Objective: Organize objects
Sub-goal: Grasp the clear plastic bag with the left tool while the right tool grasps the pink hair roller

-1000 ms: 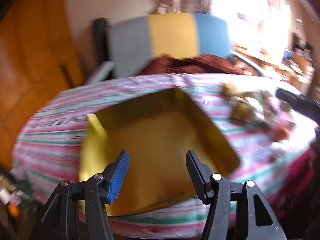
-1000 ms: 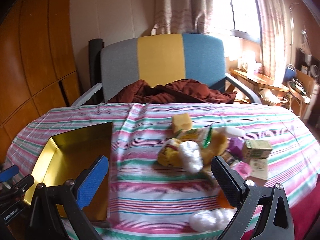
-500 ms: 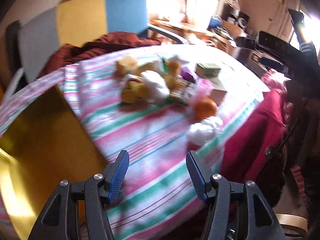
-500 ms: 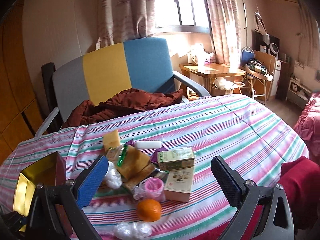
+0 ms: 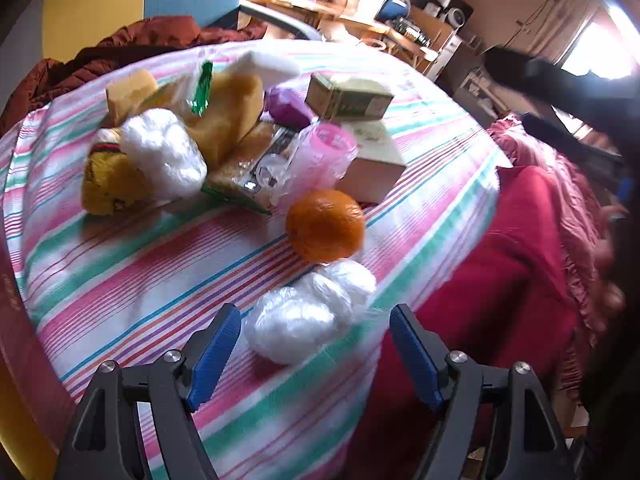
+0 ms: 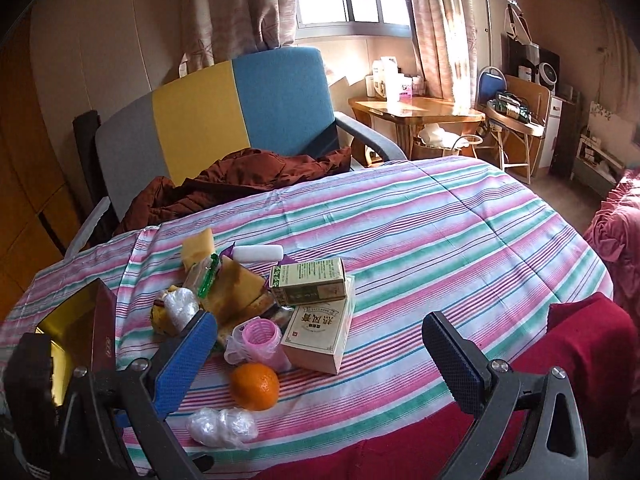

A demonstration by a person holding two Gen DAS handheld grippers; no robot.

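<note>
A pile lies on the striped tablecloth (image 6: 420,240): a yellow plush toy (image 5: 224,120), a pink roller (image 5: 324,156) (image 6: 260,340), a green box (image 6: 308,280) and a beige box (image 6: 320,334). In front of it sit an orange (image 5: 326,225) (image 6: 255,386) and a wad of clear plastic (image 5: 308,312) (image 6: 222,426). My left gripper (image 5: 314,354) hangs just over the wad. Its jaws are opening, and the wad lies between the fingertips with neither pad touching it. My right gripper (image 6: 320,360) is open and empty, above the table's near edge.
A gold tray (image 6: 72,320) sits at the table's left end. A red cloth (image 6: 580,352) hangs over the near edge. Behind the table stands an armchair (image 6: 240,120) with a brown jacket (image 6: 248,180); a wooden side table (image 6: 412,108) is further right.
The left gripper swung from over the gold tray rightwards and down to the plastic wad, and its jaws widened. The right gripper's view turned right, then held.
</note>
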